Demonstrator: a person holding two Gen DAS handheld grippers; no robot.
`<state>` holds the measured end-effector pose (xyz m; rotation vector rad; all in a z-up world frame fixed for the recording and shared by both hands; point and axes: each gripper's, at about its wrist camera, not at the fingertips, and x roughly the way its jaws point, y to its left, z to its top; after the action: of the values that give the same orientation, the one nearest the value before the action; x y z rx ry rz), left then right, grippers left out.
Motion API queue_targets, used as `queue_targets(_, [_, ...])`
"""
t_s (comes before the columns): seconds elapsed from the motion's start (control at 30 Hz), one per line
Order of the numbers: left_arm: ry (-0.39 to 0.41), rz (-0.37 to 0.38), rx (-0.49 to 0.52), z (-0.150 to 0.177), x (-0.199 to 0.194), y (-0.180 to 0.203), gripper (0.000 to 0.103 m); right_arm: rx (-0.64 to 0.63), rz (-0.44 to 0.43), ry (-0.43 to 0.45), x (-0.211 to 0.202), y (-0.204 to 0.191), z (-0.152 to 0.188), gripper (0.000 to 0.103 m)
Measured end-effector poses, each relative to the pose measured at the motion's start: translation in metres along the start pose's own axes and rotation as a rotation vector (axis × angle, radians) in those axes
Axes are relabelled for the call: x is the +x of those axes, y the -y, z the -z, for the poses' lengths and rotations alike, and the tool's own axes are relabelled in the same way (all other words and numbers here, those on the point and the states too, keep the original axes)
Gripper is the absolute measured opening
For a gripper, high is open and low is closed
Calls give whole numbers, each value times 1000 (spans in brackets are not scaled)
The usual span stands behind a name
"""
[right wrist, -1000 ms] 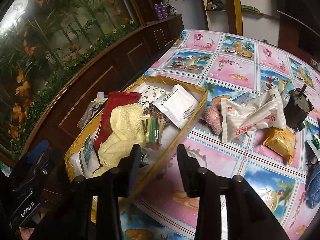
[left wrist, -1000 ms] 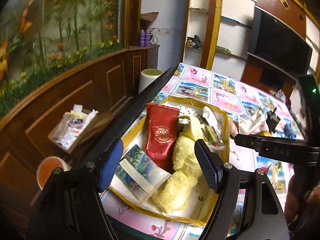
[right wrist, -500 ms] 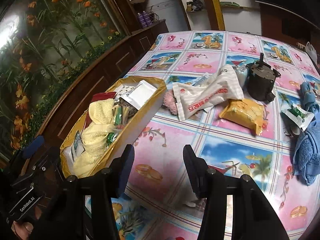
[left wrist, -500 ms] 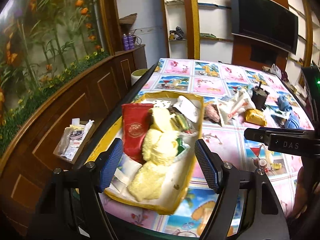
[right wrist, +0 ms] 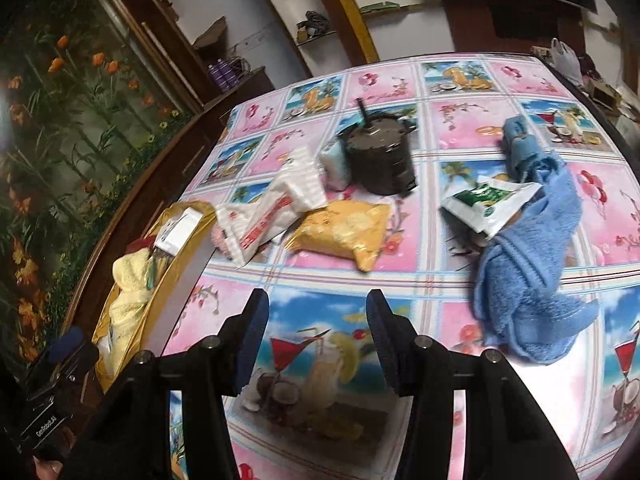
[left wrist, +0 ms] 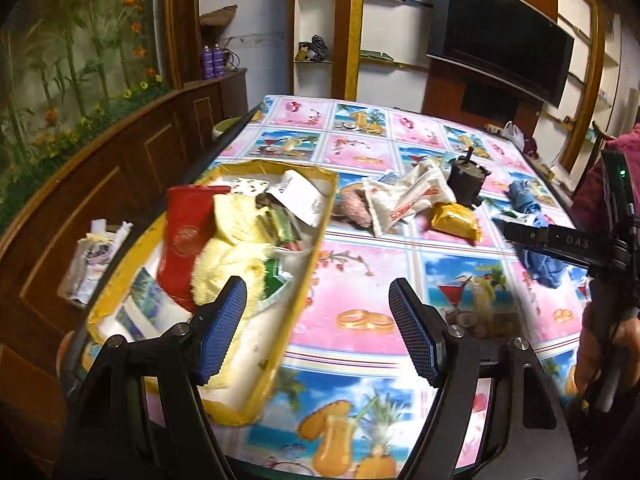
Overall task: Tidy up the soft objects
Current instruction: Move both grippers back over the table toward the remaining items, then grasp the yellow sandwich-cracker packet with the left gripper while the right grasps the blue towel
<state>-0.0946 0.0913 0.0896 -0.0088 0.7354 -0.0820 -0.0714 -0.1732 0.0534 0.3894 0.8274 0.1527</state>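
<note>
While both grippers' fingers (right wrist: 256, 332) gape empty, blue towel (right wrist: 532, 264) just right of them.

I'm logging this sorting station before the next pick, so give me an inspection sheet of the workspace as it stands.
Surface: table under a pink and blue printed cloth.
Job's things: yellow tray at the table's left edge holds a yellow towel, red pouch and packets; blue towel lies crumpled outside it.
Clutter: white wrapper, yellow packet, green-and-white sachet, dark round container, pink fuzzy item, all loose on the cloth.
Grippers: left gripper open, empty; right gripper open, empty, over bare cloth.
Cables: nothing seen on the table.
Surroundings: wall television, shelves, floral mural.
</note>
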Motion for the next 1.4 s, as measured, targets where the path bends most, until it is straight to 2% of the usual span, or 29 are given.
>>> queue_targets(0.1, [-4, 48, -6, 1, 4, 4, 74, 30, 67, 32, 0, 17, -11, 51])
queue_targets(0.2, [-14, 79, 7, 1, 8, 9, 74, 9, 92, 32, 12, 17, -22, 51])
queue_targets(0.3, [-20, 96, 20, 3, 10, 9, 74, -70, 95, -2, 37, 4, -34, 51])
queue_targets(0.43, [-26, 107, 11, 4, 10, 5, 74, -176, 217, 9, 67, -17, -53, 51])
queue_targets(0.53, [-34, 111, -2, 5, 13, 0, 74, -225, 242, -38, 91, -25, -60, 51])
queue_targets(0.6, [-37, 113, -9, 4, 15, -4, 74, -234, 229, -103, 104, -26, -58, 50])
queue_targets(0.73, [-40, 131, -24, 4, 20, -7, 74, -218, 133, -181, 96, -33, -42, 50])
queue_targets(0.83, [-56, 164, -17, 4, 24, -1, 74, -241, 78, -237, 84, -46, -19, 50])
queue_targets(0.97, [-87, 235, 8, 7, 28, 10, 74, -196, -134, -323, 62, -49, 5, 50])
queue_targets(1.03, [-96, 260, 30, 8, 27, 16, 74, -170, -172, -270, 37, -38, 2, 50])
queue_targets(1.1, [-114, 279, 65, 10, 30, 24, 74, -136, -153, -188, 8, -18, -5, 51])
queue_targets(1.23, [-165, 307, 83, 16, 44, 38, 74, -62, 2, -9, -44, 35, -21, 64])
queue_targets(1.27, [-184, 314, 75, 17, 49, 40, 74, -30, 44, 17, -55, 53, -24, 66])
queue_targets(1.4, [-277, 371, 10, 22, 69, 42, 74, 97, 121, 50, -70, 105, -30, 66])
